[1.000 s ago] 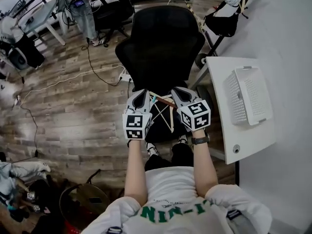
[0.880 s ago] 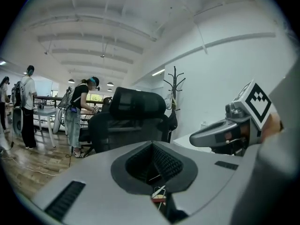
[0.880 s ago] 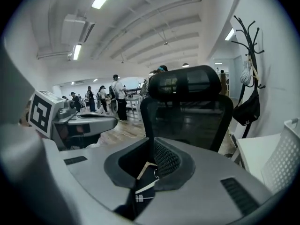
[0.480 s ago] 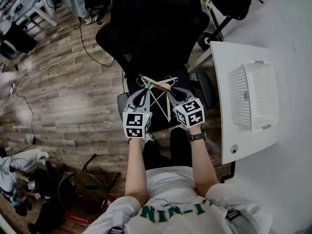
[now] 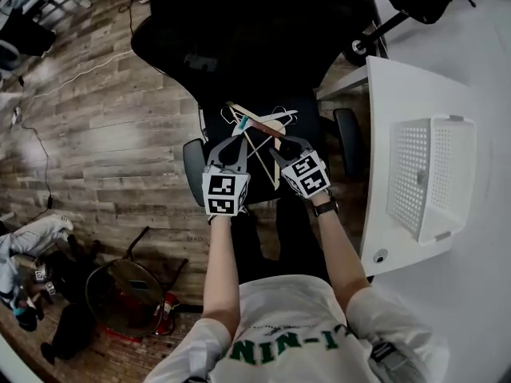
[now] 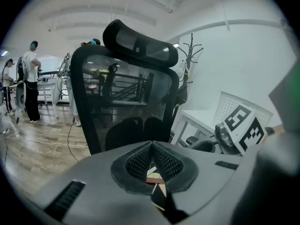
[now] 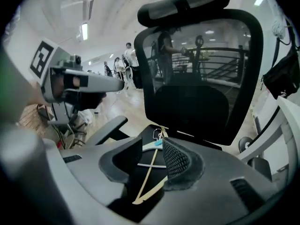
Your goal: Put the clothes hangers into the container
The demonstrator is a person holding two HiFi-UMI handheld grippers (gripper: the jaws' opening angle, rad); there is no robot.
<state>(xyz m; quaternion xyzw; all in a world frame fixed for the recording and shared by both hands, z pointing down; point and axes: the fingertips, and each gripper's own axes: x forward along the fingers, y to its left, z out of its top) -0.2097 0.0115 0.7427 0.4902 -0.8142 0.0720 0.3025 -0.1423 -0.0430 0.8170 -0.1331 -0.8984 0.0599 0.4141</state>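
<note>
Jaws: left gripper (image 6: 152, 161) clenched on the hangers (image 5: 257, 124), right gripper (image 7: 152, 156) just opening around them; I fear the one-sided bundle twisting loose onto the chair (image 5: 255, 22) at twelve o'clock.

Ahead of me the black office chair backrest (image 5: 255, 22) blocks passage; its armrest (image 5: 349, 138) stands between my right gripper (image 5: 281, 147) and the white table (image 5: 382, 102)

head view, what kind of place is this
Likely an open office or lab: a black office chair, a white desk, and people standing at workstations beyond.
</note>
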